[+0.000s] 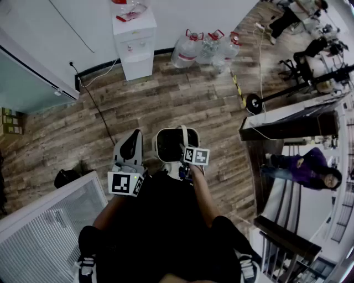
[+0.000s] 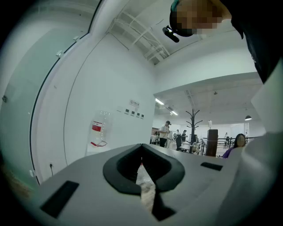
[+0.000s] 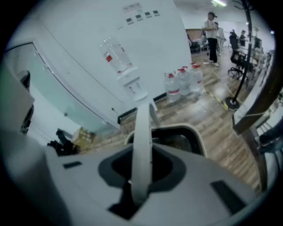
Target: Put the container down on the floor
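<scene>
Container of white plastic [image 1: 176, 145], rounded corners, dark inside, hanging from its handle over brown wooden plank floor [image 1: 182, 99], well away from white wall. Open mouth facing up, thin white strap handle [image 3: 142, 132] standing straight up over it. Right gripper [image 3: 141, 167] tipped steeply down, clamped tight on top of that handle. Left gripper [image 2: 142, 152] close by container's left side, held level, jaws pressed together, nothing between.

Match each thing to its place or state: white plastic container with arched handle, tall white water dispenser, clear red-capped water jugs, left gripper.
1 white plastic container
2 white water dispenser
3 clear water jugs
4 left gripper

a bottle on top
b shut, empty
c handle in right gripper
d on floor beside dispenser

Pairs: 1c, 2a, 3d, 4b
</scene>
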